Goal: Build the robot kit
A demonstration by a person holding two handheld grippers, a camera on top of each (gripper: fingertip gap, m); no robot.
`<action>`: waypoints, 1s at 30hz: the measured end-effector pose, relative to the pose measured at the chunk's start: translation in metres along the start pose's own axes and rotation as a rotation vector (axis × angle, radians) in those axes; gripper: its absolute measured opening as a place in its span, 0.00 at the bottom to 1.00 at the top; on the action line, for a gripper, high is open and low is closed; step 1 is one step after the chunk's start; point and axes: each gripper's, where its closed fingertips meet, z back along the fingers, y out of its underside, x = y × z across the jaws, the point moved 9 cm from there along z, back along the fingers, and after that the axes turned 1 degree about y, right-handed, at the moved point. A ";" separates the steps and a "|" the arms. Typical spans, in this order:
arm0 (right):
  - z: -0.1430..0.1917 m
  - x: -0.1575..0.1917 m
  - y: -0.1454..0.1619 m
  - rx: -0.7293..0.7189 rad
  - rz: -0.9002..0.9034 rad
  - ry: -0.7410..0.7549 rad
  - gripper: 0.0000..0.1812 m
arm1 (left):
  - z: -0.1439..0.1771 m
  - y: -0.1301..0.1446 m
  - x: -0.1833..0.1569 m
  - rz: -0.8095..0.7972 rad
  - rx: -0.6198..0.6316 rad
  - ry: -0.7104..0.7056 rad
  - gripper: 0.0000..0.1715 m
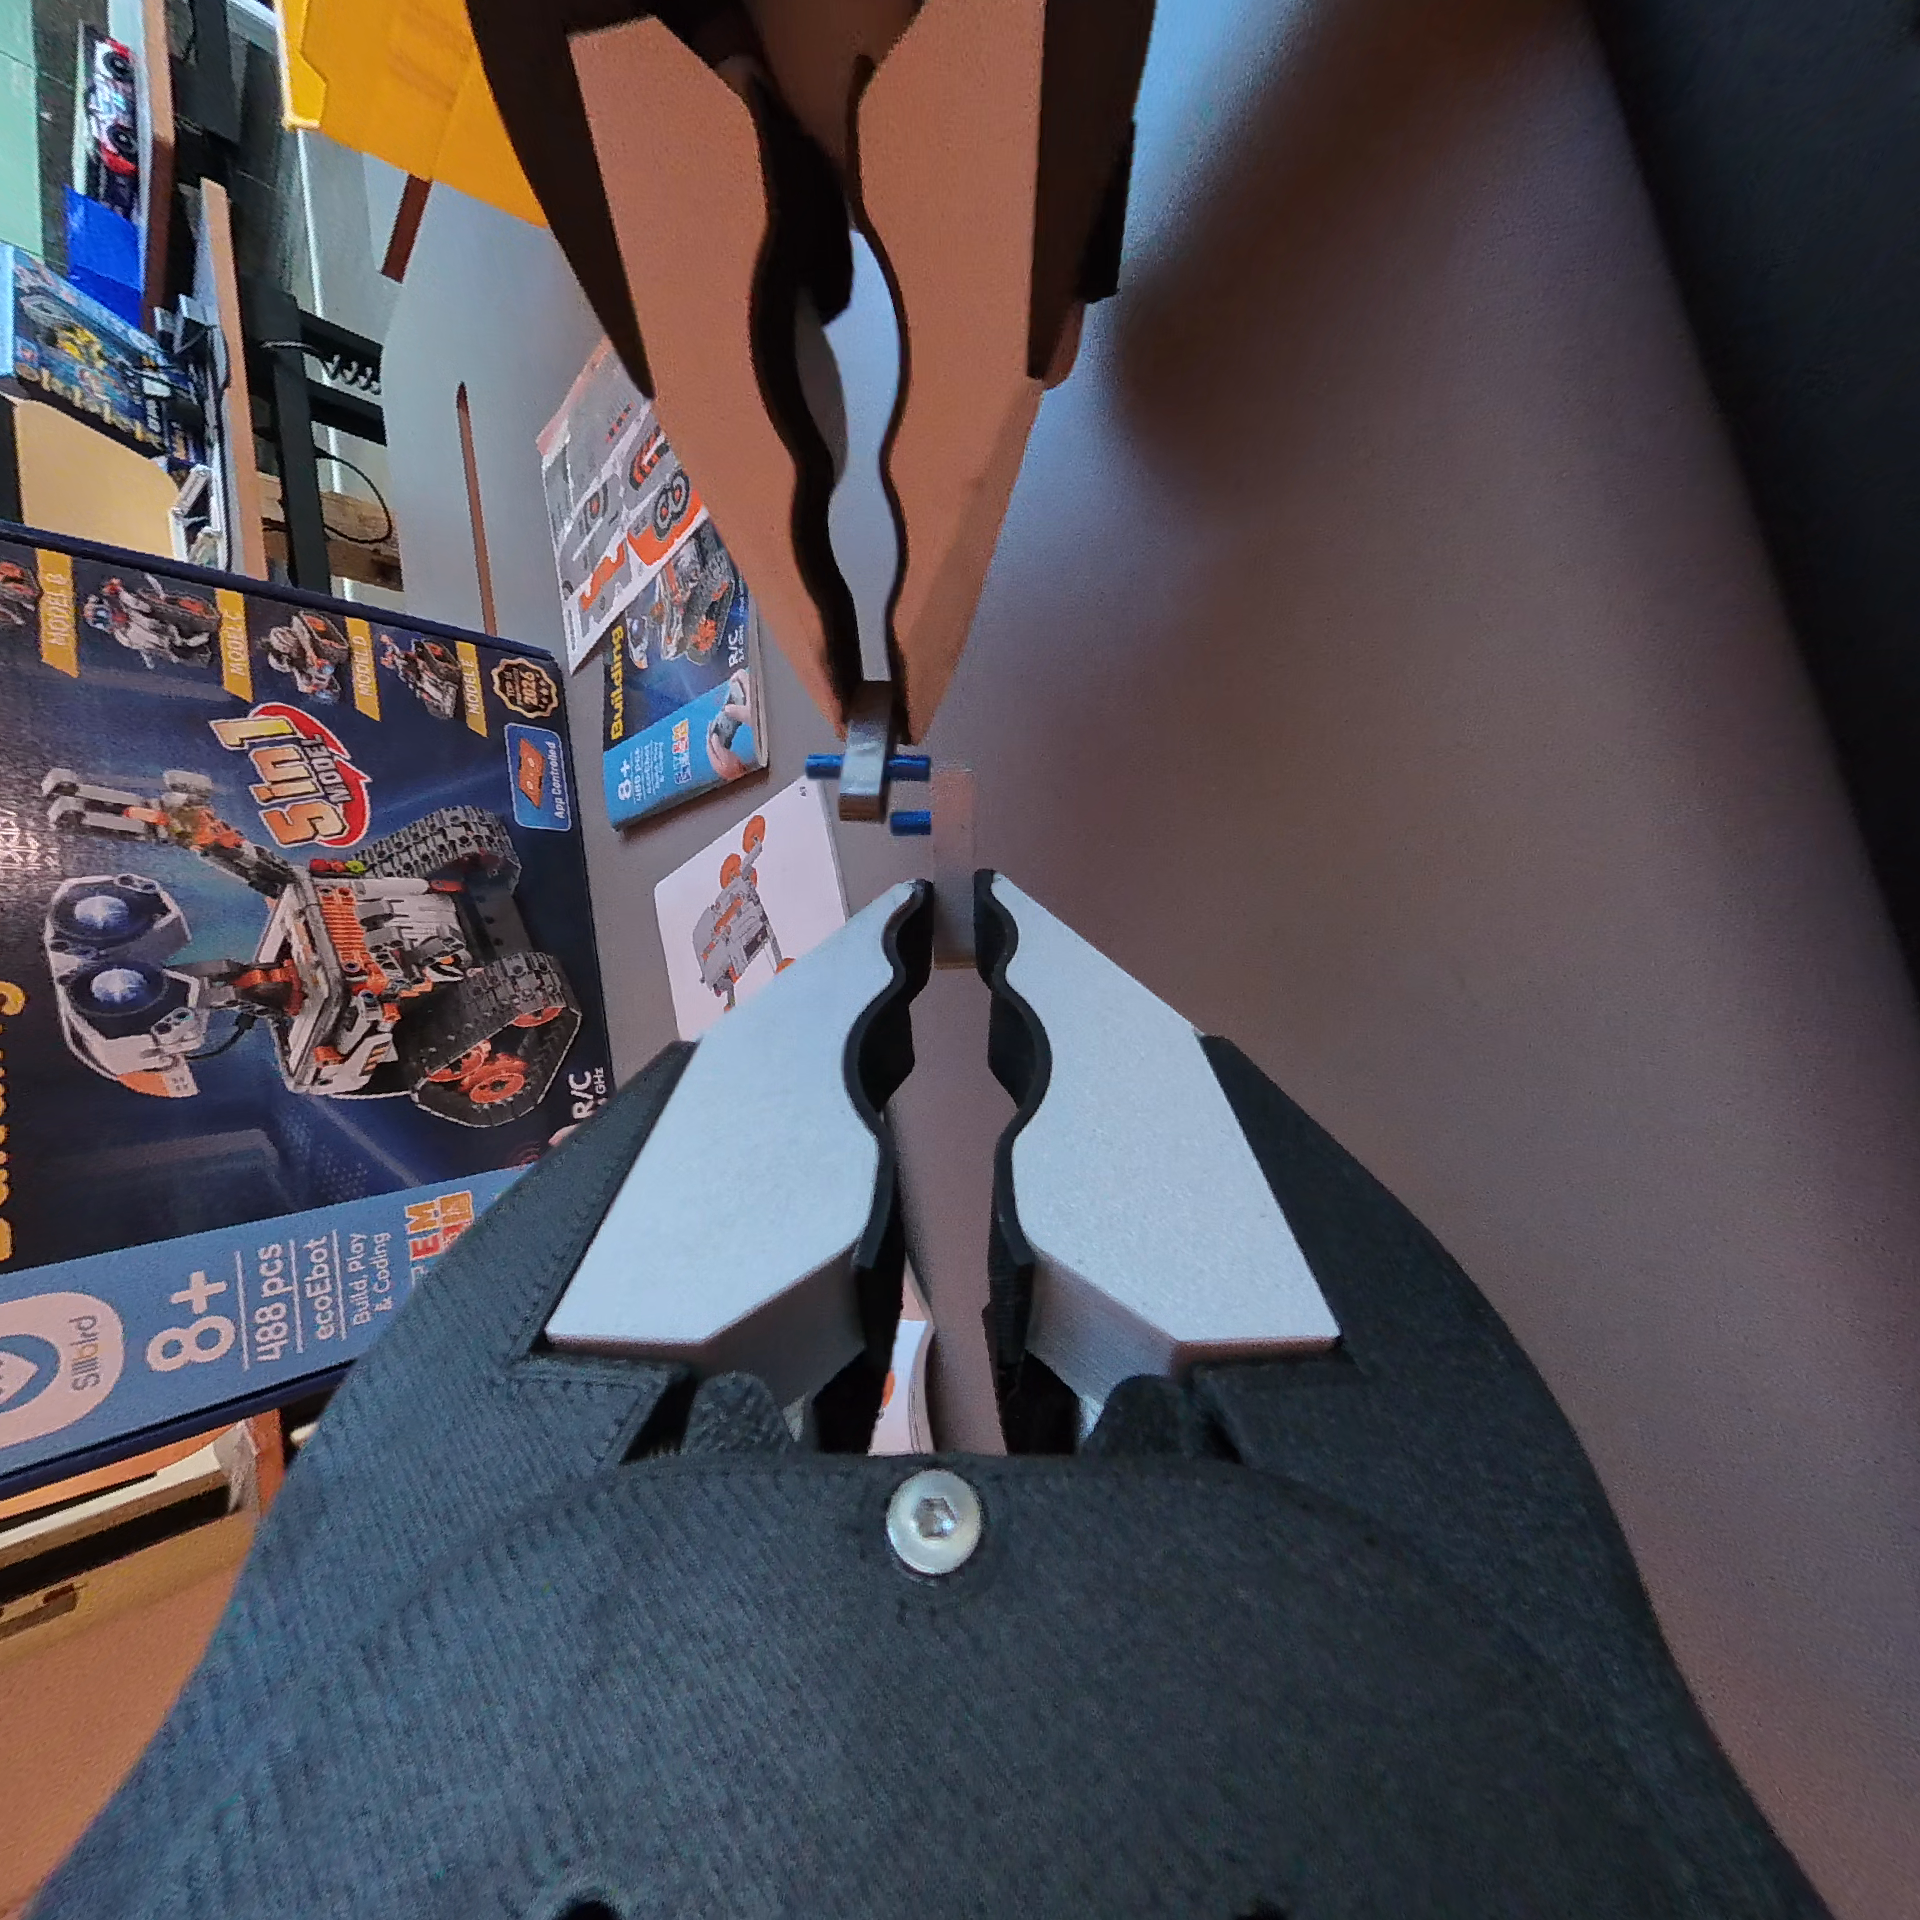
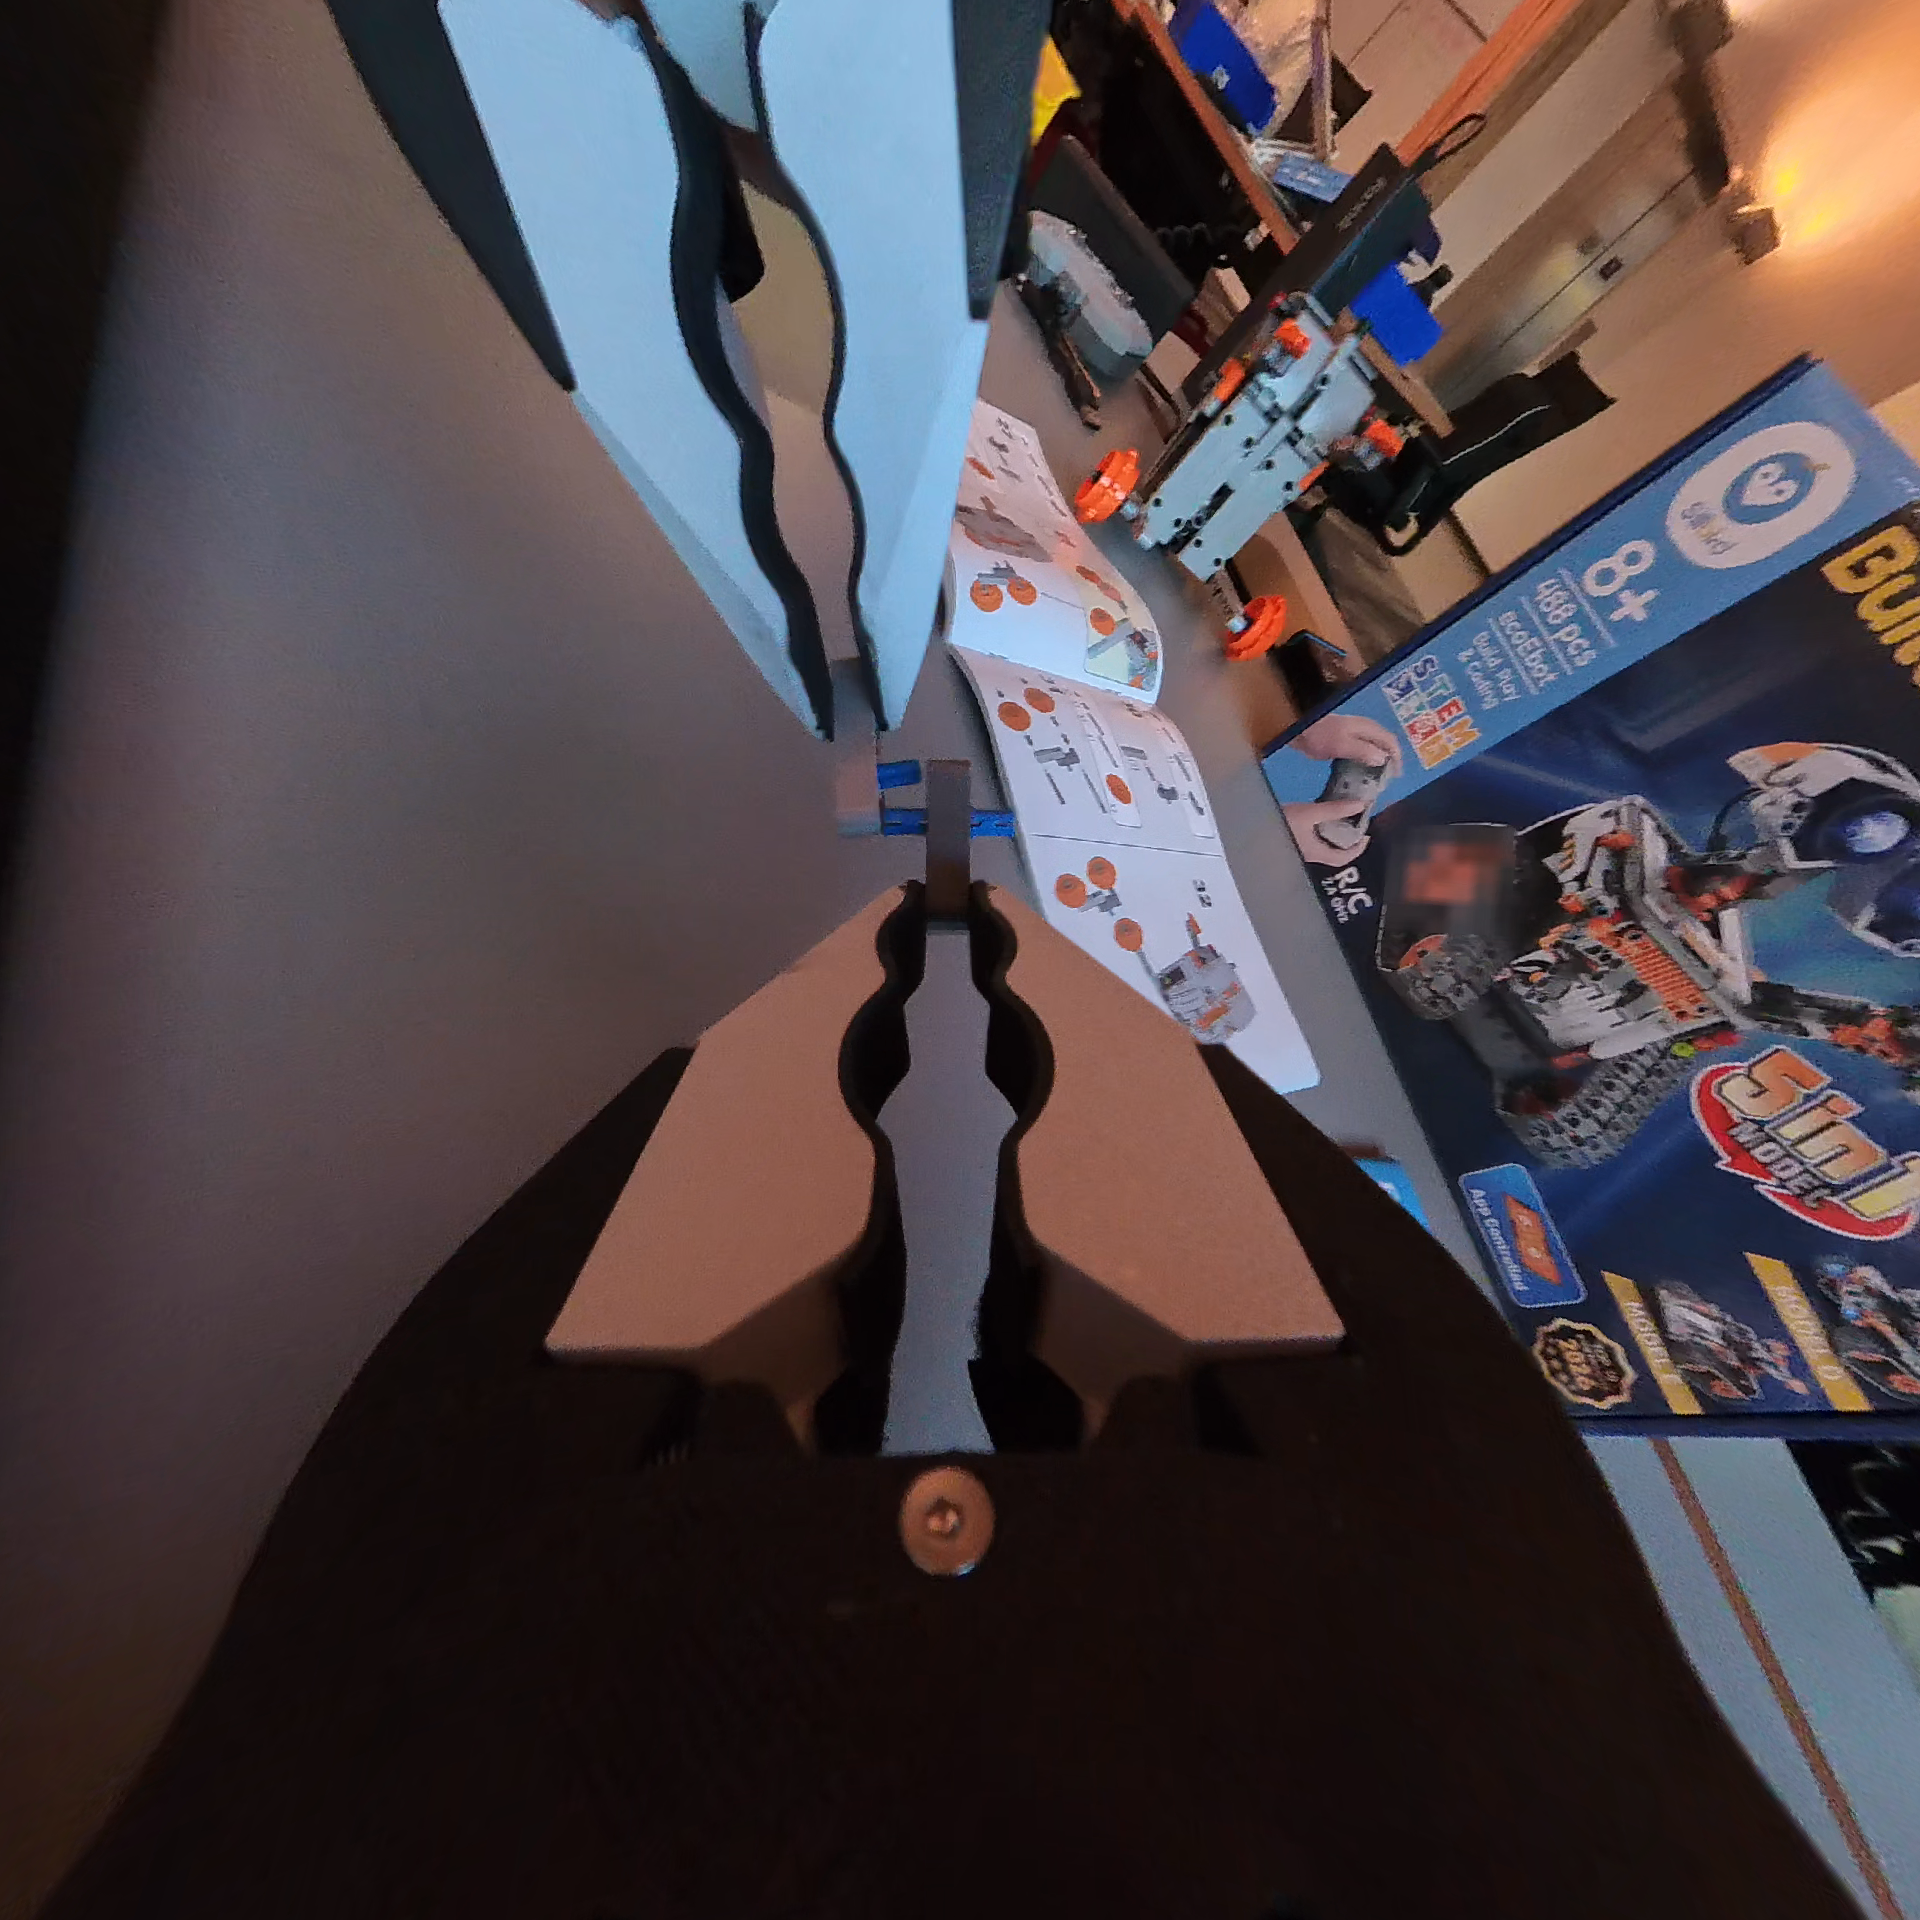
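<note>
My left gripper (image 1: 951, 894) is shut on a thin pale grey building piece (image 1: 954, 831) held upright at its fingertips. My right gripper (image 2: 948, 896) is shut on a darker grey beam (image 2: 948, 821) with short blue pins (image 2: 900, 775) sticking out of its sides. The two grippers face each other tip to tip above the grey table (image 2: 416, 727). In the left wrist view the right gripper (image 1: 873, 717) comes in from above with its pinned beam (image 1: 868, 774). In the right wrist view the left gripper (image 2: 857, 722) comes in from above. The pins reach right up to the left gripper's piece (image 2: 854, 805); contact is unclear.
A large blue toy kit box (image 1: 291, 935) lies on the table, also in the right wrist view (image 2: 1662, 987). An open instruction booklet (image 2: 1122, 831) lies beside it. A partly built grey model with orange wheels (image 2: 1257, 468) stands farther back. Shelves and furniture are behind. My left and right fingertips are right by each other.
</note>
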 end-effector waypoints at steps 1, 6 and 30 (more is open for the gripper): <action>-0.001 0.002 0.001 -0.002 -0.011 -0.014 0.03 | 0.000 0.000 -0.001 -0.003 0.002 0.014 0.03; -0.005 0.006 0.003 0.031 0.007 -0.049 0.03 | -0.006 0.000 -0.005 -0.007 0.030 0.045 0.03; -0.026 0.029 0.013 0.251 0.245 -0.073 0.04 | -0.032 0.012 -0.026 0.013 0.145 0.098 0.03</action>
